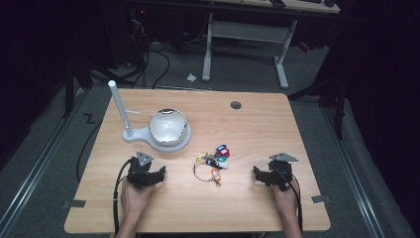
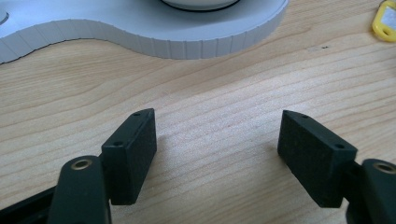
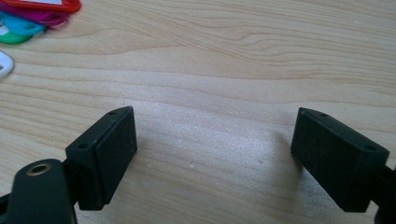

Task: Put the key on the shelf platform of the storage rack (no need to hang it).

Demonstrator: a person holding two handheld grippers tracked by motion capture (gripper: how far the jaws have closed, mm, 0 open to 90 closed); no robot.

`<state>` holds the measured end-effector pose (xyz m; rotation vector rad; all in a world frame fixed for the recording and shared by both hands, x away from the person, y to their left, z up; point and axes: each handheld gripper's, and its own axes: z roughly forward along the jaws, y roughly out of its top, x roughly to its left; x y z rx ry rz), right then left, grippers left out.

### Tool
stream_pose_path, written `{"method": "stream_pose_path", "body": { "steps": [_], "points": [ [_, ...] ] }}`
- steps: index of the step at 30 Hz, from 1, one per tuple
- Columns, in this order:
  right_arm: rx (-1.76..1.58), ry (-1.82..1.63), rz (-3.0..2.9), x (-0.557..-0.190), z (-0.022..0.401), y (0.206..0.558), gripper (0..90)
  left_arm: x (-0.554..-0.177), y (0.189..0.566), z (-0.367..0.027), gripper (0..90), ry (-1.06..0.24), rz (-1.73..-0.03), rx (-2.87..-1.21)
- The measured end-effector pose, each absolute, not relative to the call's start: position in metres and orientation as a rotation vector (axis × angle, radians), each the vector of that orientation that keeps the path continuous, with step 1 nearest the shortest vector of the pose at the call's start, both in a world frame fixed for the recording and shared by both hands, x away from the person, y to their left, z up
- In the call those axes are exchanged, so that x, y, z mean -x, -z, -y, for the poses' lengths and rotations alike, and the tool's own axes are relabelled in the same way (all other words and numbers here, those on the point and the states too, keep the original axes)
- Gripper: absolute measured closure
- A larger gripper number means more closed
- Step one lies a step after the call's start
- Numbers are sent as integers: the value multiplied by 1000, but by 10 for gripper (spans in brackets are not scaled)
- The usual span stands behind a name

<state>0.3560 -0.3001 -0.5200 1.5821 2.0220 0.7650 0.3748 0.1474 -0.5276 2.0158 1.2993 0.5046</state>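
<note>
The left gripper (image 1: 161, 174) and right gripper (image 1: 257, 173) are rested on the table (image 1: 257, 126), jaws spread wide, nothing held. A bunch of keys with coloured tags (image 1: 214, 161) is found between them, near the white stand (image 1: 157, 140). It is judged light, loose and jangly; a hold on the ring (image 1: 199, 172) is advised
</note>
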Motion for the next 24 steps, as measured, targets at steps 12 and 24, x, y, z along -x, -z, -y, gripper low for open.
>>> {"method": "stream_pose_path", "body": {
  "steps": [12,24],
  "points": [
    [-1583,-765,-2022,-356,300,520,143,-373,523,-151,288,-425,-1301,-1969],
    [-1582,-765,-2022,-356,300,520,144,-371,509,-132,300,-384,-1193,-2002]
  ]
}}
